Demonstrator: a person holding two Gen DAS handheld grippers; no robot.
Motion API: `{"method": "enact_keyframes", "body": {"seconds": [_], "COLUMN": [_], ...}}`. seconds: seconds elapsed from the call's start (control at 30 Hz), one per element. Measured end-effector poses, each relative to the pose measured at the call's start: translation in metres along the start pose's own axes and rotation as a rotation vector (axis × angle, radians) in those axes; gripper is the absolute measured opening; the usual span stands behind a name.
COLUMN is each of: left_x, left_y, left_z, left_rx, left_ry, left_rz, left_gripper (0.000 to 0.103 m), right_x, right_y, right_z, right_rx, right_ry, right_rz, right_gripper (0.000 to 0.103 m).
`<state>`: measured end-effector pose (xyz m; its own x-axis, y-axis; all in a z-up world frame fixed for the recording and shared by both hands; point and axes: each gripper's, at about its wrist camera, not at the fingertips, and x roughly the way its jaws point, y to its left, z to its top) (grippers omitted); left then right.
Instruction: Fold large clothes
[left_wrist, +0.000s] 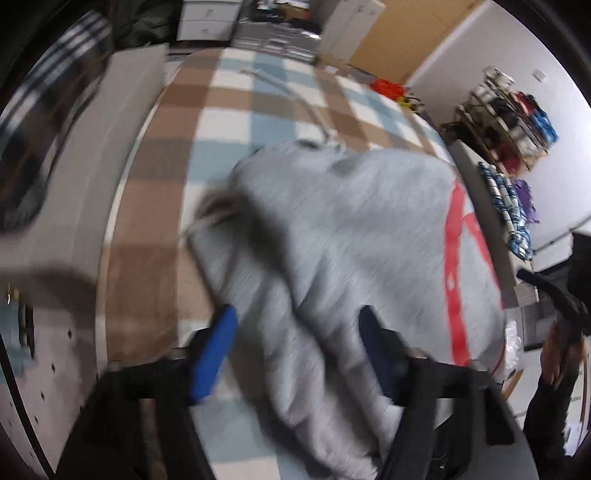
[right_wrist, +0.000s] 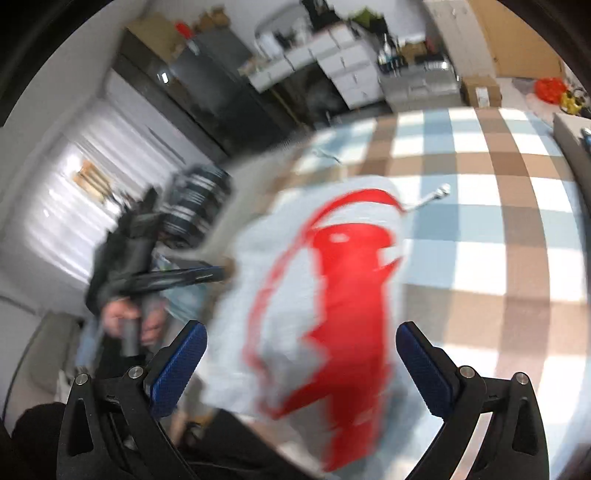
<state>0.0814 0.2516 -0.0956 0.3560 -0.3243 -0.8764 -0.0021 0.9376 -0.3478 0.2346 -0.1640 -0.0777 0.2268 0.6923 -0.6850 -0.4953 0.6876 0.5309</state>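
Observation:
A grey sweatshirt (left_wrist: 343, 229) with a red print (right_wrist: 347, 295) lies bunched on a brown, blue and white checked blanket (left_wrist: 229, 110). My left gripper (left_wrist: 297, 343) hovers over its near part, blue pads (left_wrist: 218, 343) apart, with cloth lying between them but not pinched. My right gripper (right_wrist: 301, 365) stands wide open above the red print, nothing between its fingers (right_wrist: 421, 369). In the right wrist view a hand (right_wrist: 125, 321) holds the left gripper at the garment's left edge. A white drawstring (right_wrist: 432, 195) trails off the sweatshirt. Both views are blurred.
A rack of clothes and shoes (left_wrist: 509, 122) stands against the right wall, with folded blue-patterned cloth (left_wrist: 509, 206) beside the blanket. White drawers (left_wrist: 207, 18) and boxes sit at the far end. An orange bag (left_wrist: 386, 88) lies on the floor. A dark striped item (left_wrist: 55, 110) is on the left.

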Motion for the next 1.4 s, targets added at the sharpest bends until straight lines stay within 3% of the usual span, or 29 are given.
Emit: {"method": "enact_keyframes", "body": {"seconds": [0.13,0.23,0.33,0.5,0.53,0.73,0.97,1.13,1.4], "left_x": [0.029,0.045,0.049,0.054,0.057,0.068,0.096,0.111,0.110], "left_y": [0.011,0.009,0.005,-0.025,-0.030,-0.057,-0.106,-0.132,-0.145], "left_z": [-0.007,-0.003,0.004,0.013,0.017,0.039,0.073,0.071,0.077], "left_rx": [-0.080,-0.130,-0.134,0.028,0.056,0.128,0.209,0.237,0.291], "left_ry": [0.107,0.143,0.158,0.221,0.242,0.310,0.290,0.241,0.225], "left_rz": [-0.118,-0.216,-0.256,-0.171,-0.155,-0.115,-0.092,-0.081,0.005], "left_gripper": [0.068,0.068,0.068,0.068,0.069,0.069,0.069,0.069,0.069], "right_x": [0.047,0.071,0.083,0.104,0.109,0.097,0.066,0.038,0.033], "right_y": [-0.046,-0.063,-0.065,-0.066,-0.068,-0.068,-0.100,-0.131,-0.134], "right_z": [0.024,0.026,0.026,0.021,0.022,0.018,0.014,0.024,0.032], "right_rx": [0.067,0.088,0.102,0.138,0.151,0.148,0.199,0.224,0.208], "right_ry": [0.154,0.226,0.267,0.331,0.333,0.280,0.189,0.112,0.106], "right_rz": [0.078,0.132,0.144,0.206,0.232,0.231,0.203,0.117,0.051], "right_gripper": [0.103,0.103,0.103,0.101,0.091,0.070,0.067,0.067,0.066]}}
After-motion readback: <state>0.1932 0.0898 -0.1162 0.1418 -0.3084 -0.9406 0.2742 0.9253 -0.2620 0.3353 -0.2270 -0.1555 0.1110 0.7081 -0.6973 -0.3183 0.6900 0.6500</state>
